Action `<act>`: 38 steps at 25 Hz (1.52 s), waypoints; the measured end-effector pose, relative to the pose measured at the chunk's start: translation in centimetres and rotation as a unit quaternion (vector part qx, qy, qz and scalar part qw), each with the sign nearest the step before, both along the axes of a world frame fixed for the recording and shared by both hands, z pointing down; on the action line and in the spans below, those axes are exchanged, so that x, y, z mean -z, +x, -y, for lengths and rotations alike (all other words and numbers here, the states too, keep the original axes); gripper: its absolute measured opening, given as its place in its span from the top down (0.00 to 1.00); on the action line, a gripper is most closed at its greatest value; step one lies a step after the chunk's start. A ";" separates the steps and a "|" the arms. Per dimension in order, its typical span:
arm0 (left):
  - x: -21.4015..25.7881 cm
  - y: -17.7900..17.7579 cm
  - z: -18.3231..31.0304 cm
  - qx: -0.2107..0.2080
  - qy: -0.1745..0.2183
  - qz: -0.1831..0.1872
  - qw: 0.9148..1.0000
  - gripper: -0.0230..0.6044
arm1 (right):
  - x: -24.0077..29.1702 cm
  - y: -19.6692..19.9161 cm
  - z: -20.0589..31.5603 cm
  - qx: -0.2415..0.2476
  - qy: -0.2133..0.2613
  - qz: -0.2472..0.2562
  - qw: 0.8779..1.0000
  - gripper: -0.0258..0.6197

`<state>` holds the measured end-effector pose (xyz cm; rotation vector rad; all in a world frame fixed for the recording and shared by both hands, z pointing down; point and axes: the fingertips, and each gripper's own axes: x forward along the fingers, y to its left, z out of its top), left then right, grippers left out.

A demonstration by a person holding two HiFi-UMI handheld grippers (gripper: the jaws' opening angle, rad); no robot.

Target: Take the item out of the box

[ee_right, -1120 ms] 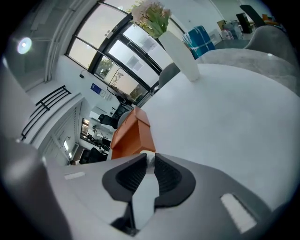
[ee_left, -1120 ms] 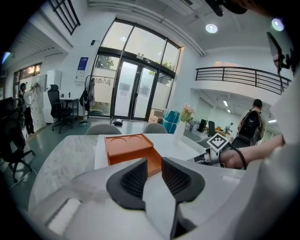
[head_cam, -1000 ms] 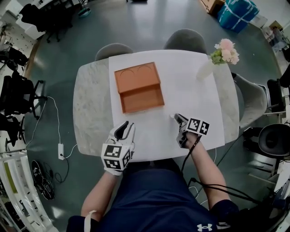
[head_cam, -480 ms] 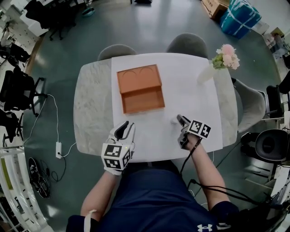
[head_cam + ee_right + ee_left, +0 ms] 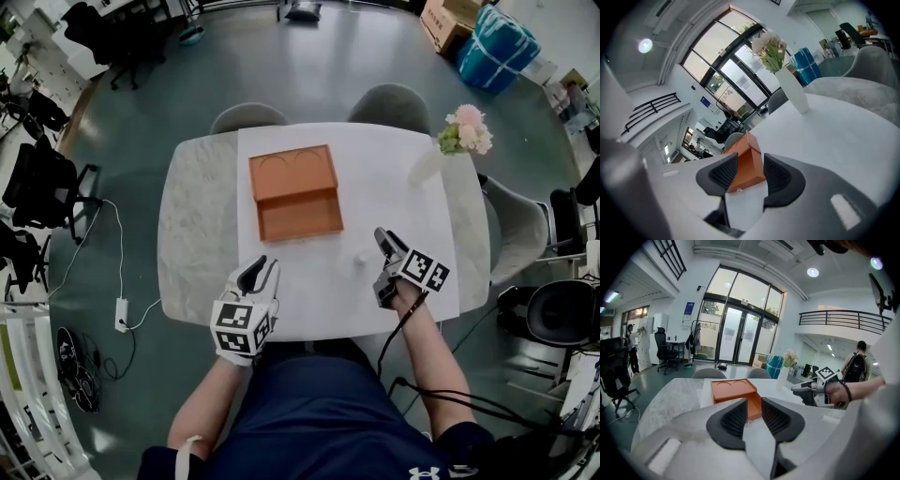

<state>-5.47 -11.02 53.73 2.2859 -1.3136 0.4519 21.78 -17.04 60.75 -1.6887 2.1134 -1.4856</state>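
As jaws gape, the item (image 5: 361,256) lies outside the box (image 5: 293,190)

At the table's (image 5: 192,234) near edge the left gripper (image 5: 261,272) shows jaws apart, nothing between them. Beyond it the orange box stands open on a white sheet (image 5: 394,178). The small white item lies on that sheet just left of the right gripper (image 5: 382,242), whose empty jaws have just been opening.

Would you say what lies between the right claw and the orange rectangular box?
In the head view, a small white item lies on the white sheet between the orange rectangular box and the right claw, whose jaws have just been opening, empty.
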 end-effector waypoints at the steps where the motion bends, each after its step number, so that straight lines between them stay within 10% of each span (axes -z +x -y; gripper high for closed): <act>1: 0.1 -0.2 0.0 0.003 0.001 0.000 1.000 0.80 | 1.0 -0.3 0.2 0.002 0.011 0.001 1.000 0.69; 13: 4.0 -3.8 -0.1 0.045 0.034 -0.015 0.998 0.80 | 13.8 -6.5 1.2 0.065 0.163 -0.034 0.984 0.69; 27: 11.8 -6.3 1.3 0.067 0.115 -0.048 0.990 0.80 | 24.5 -10.9 0.6 0.099 0.317 -0.140 0.933 0.71; 38: 17.6 -5.3 2.8 0.058 0.168 -0.090 0.980 0.80 | 26.6 -13.7 -1.2 0.141 0.355 -0.182 0.906 0.95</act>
